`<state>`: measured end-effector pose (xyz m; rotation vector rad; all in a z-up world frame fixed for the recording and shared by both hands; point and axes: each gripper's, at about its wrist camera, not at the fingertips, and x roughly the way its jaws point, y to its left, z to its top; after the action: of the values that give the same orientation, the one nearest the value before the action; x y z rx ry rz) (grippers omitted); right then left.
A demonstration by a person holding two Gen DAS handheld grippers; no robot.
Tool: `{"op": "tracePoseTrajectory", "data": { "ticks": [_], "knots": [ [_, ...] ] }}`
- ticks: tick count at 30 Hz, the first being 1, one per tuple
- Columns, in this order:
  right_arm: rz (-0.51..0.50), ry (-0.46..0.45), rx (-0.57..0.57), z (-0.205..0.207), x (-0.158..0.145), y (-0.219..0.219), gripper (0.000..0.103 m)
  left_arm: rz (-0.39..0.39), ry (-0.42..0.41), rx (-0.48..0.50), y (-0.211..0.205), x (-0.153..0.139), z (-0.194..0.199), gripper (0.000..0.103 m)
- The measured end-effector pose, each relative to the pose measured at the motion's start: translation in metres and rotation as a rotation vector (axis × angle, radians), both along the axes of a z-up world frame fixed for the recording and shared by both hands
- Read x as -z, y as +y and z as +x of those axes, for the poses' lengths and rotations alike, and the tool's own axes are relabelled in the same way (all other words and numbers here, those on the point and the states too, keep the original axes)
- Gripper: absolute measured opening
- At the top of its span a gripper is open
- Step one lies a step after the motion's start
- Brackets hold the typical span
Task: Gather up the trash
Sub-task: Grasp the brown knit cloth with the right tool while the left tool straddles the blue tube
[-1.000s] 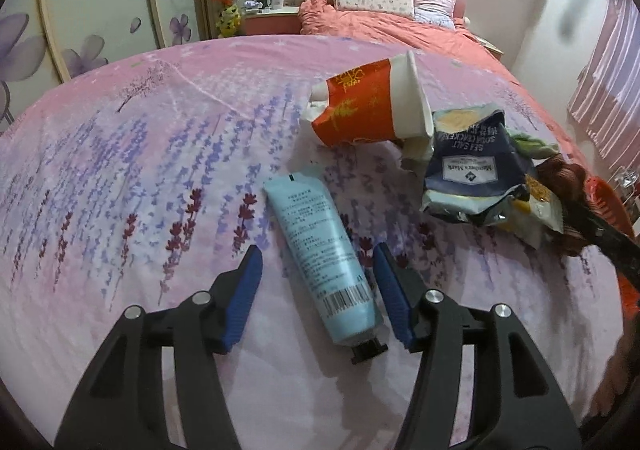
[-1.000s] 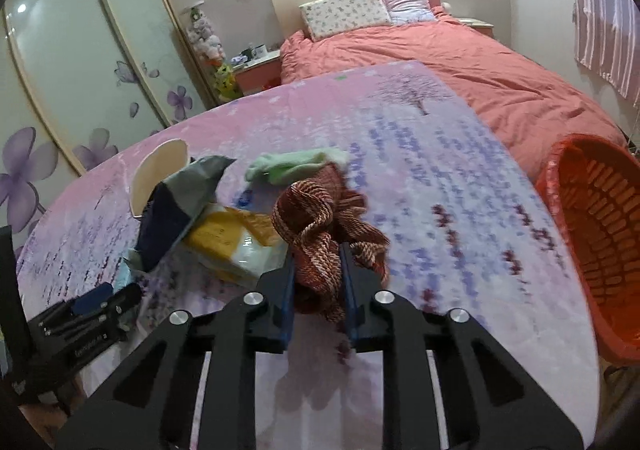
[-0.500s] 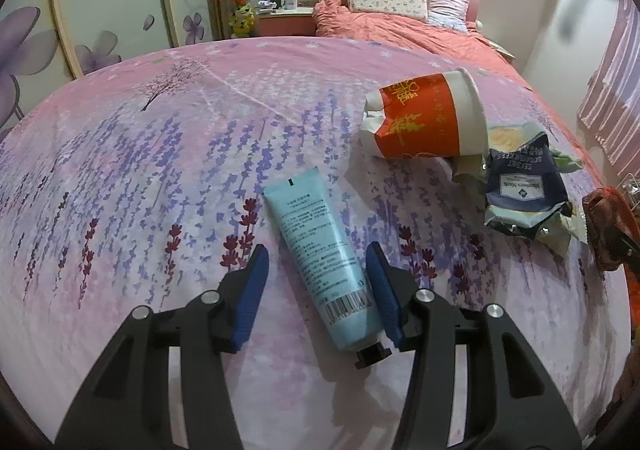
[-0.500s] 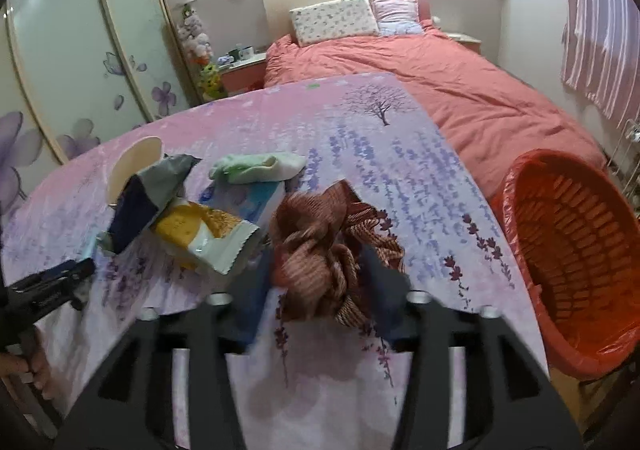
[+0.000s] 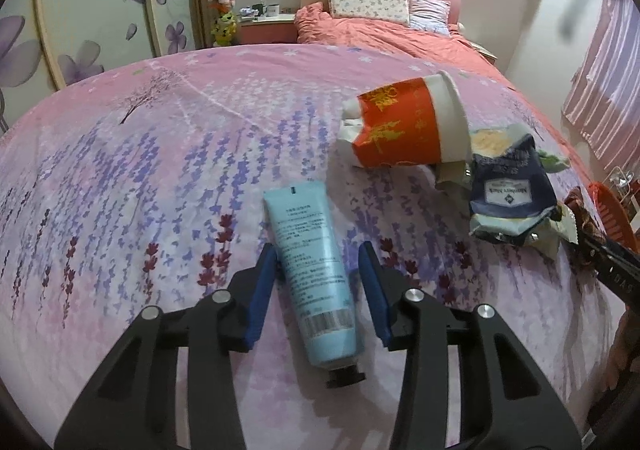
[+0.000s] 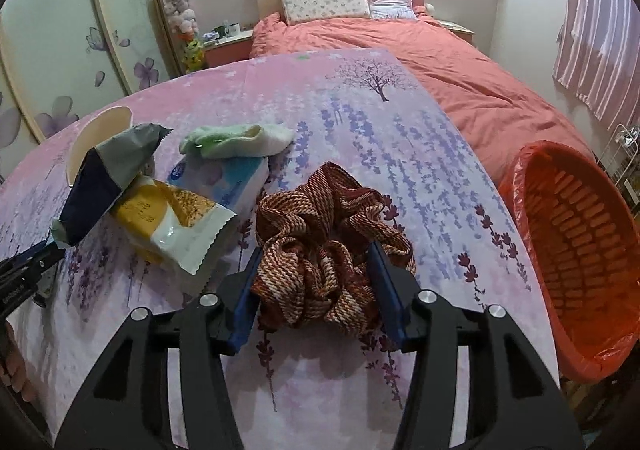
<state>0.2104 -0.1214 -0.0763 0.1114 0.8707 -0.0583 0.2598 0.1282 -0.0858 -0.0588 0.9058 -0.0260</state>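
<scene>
Left gripper (image 5: pixel 318 274) sits low over the table, jaws closing around the blue tube (image 5: pixel 310 270). The tube lies flat on the pink flowered tablecloth (image 5: pixel 120 190), black cap (image 5: pixel 345 375) toward the camera. The left blue pad is right at the tube's edge; the right pad has a clear gap to it. Not gripped, pads not pressing.

Right gripper (image 6: pixel 316 282) is at medium width, jaws straddling the brown knit cloth (image 6: pixel 324 250), which is bunched in a heap on the tablecloth. Both pads sit against the sides of the heap, but the fabric looks loose, not squeezed. Cloth rests on the table, not lifted.

Trash pile is between the two grippers:
- red paper cup (image 5: pixel 404 126) on its side, crumpled at the base
- dark blue snack bag (image 5: pixel 510 194) just beside the cup, touching it
- yellow and white wrapper (image 6: pixel 172 222) under the blue bag's edge
- tissue pack (image 6: pixel 224 178) behind the wrapper, with a green and white sock (image 6: pixel 236 140) lying on top of it

Orange basket (image 6: pixel 580 250) with a red liner stands off the right edge of the table, below table level. Inside only the weave shows.

A bed (image 6: pixel 420 50) with pillows sits behind the table.
</scene>
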Motion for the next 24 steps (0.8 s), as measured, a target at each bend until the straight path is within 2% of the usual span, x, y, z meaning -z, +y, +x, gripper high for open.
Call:
{"op": "tracePoseTrajectory", "data": {
  "ticks": [6,12,14,16,24],
  "knots": [
    [-0.022,0.008,0.001,0.001,-0.001,0.002,0.053,-0.006,-0.008,-0.022,0.01,0.001,0.001,0.046],
    [0.048,-0.006,0.005,-0.001,0.0,-0.006,0.053,0.047,0.0,-0.021,0.002,0.002,0.001,0.048],
    [0.066,-0.009,0.007,-0.001,0.0,-0.009,0.058,0.067,0.004,-0.021,-0.001,0.003,0.001,0.049],
    [0.075,0.003,0.015,0.001,0.002,-0.011,0.061,0.066,0.004,-0.023,-0.001,0.003,0.001,0.049],
    [0.078,0.002,0.016,0.0,0.003,-0.013,0.062,0.056,0.006,-0.015,-0.002,0.004,0.001,0.054]
  ]
}}
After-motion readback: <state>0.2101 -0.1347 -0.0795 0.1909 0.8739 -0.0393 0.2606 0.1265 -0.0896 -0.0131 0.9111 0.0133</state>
